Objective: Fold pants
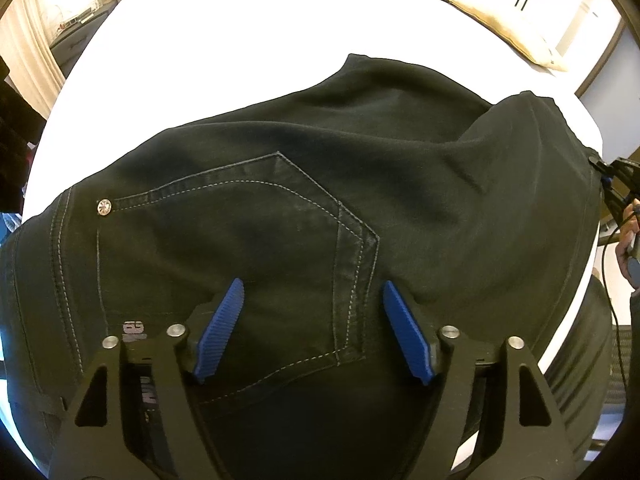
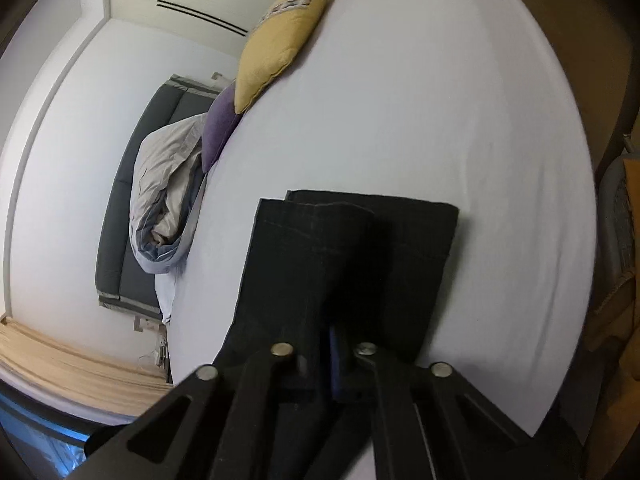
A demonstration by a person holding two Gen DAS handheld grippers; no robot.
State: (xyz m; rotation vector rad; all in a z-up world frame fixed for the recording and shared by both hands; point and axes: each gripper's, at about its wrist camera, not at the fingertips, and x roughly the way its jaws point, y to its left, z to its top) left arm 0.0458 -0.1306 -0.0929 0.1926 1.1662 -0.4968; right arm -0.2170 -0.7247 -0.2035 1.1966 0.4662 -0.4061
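Observation:
Black jeans (image 1: 304, 208) lie on a white bed (image 1: 224, 40), back pocket up, folded lengthwise. My left gripper (image 1: 314, 292) is open, its blue fingers (image 1: 222, 328) spread just above the back pocket near the waistband. In the right wrist view my right gripper (image 2: 334, 344) is shut on the pants legs (image 2: 340, 252) near the hems, which lie stacked on the sheet (image 2: 440, 100). The right gripper also shows at the right edge of the left wrist view (image 1: 618, 184), holding the leg end.
A yellow cushion (image 2: 280, 40) and a purple cushion (image 2: 220, 128) lie at the head of the bed, beside a crumpled grey duvet (image 2: 168, 200). A grey headboard (image 2: 128, 200) stands behind. A dark chair (image 1: 580, 360) is at the bed's near right edge.

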